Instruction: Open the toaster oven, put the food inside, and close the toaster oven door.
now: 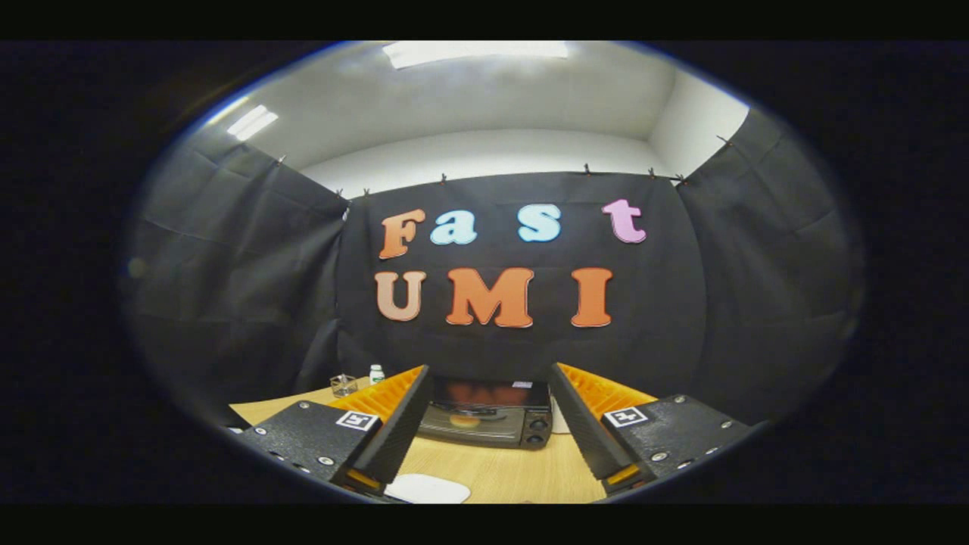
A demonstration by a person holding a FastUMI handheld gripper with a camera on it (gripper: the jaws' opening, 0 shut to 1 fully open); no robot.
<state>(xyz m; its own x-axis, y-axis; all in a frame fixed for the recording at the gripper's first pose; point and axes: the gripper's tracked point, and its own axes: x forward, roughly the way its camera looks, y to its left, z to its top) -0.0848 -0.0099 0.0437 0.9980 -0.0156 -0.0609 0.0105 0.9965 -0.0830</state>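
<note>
Toaster oven (488, 415) at 12 o'clock, door closed.
Boxy dark oven with a glossy glass door and 2 round knobs sits on the wooden table (500, 471) beyond the gripper (489, 401), whose ridged fingers are spread, holding nothing; a white plate (426, 489) lies between them.

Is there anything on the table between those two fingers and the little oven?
In the gripper view, bare wooden table lies between the open gripper and the toaster oven. A white plate sits nearer, by the fingers' base.
</note>
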